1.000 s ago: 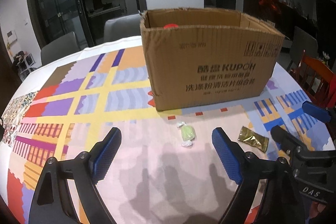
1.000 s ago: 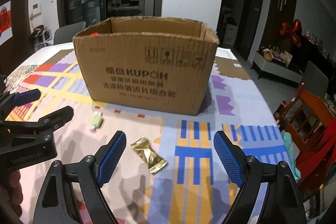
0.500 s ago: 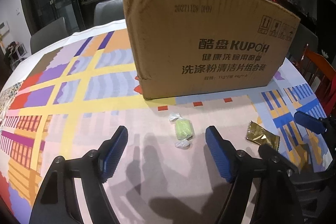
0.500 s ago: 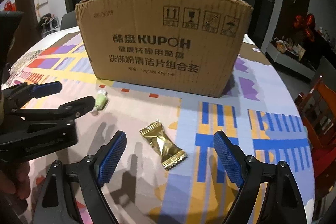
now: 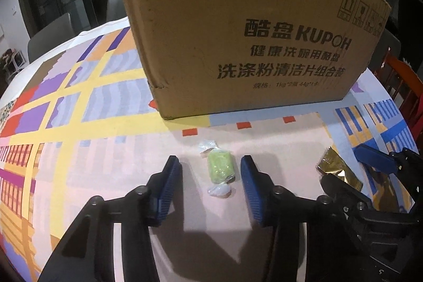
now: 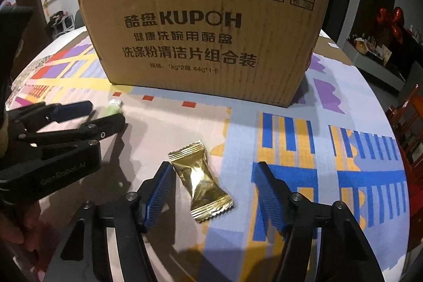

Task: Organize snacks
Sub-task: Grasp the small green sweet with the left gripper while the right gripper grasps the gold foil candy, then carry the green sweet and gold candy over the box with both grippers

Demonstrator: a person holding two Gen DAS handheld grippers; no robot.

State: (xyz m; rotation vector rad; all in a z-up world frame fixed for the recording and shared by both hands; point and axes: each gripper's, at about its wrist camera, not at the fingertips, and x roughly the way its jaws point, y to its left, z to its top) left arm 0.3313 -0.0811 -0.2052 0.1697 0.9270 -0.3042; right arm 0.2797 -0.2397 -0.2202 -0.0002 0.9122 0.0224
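Grippers closing in front of the brown cardboard box (image 5: 238, 44): left gripper (image 5: 210, 171) straddling, untouched, the green twist-wrapped candy (image 5: 220, 167), right gripper (image 6: 211, 179) still agape around the gold foil candy (image 6: 202, 181).

Straight ahead of both grippers the cardboard box (image 5: 248, 38) stands as a tall wall across the counter (image 5: 79, 139), blocking any level path forward. Between the left gripper (image 5: 210, 168) and the box lies a bare strip of counter, and more lies free to that gripper's left. Its jaws have just been closing, with the green candy (image 5: 220, 167) between them, a small gap on each side. To its right the right gripper (image 6: 212, 172) crowds close, leaving a narrow lane between the 2. The right gripper's jaws, also just closing, straddle the gold packet (image 6: 202, 180); open counter spreads to its right.
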